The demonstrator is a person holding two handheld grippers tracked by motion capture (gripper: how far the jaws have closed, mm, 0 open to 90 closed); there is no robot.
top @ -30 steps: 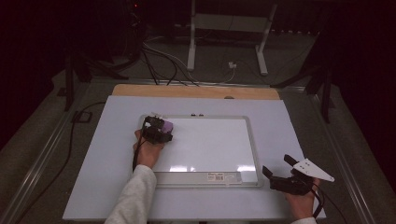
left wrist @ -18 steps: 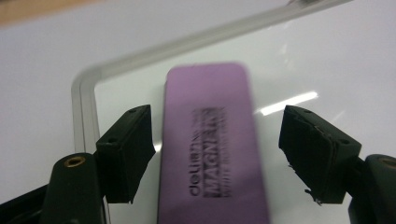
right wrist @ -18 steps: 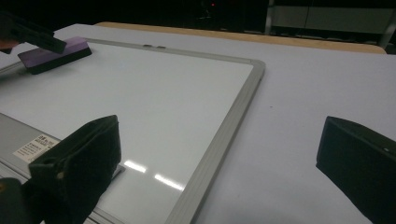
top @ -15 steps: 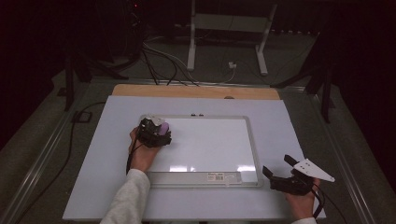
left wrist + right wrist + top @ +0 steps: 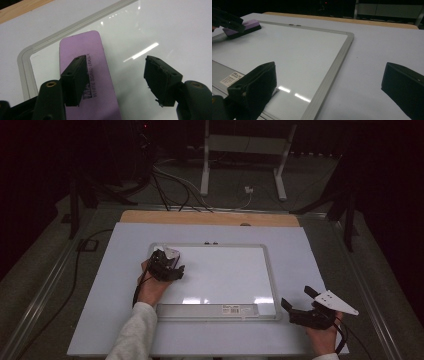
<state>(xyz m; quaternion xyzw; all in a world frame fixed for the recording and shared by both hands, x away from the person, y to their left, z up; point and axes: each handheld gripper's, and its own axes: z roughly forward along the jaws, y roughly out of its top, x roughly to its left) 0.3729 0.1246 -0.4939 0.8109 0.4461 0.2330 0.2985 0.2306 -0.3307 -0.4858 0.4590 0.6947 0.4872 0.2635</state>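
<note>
On the whiteboard (image 5: 150, 30); left gripper (image 5: 112, 75) open over eraser (image 5: 82, 47).

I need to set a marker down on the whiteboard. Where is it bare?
The framed whiteboard is bare across its middle and right, up to its grey frame. Only its upper left corner is crowded, with the purple whiteboard eraser under the left gripper.
</note>
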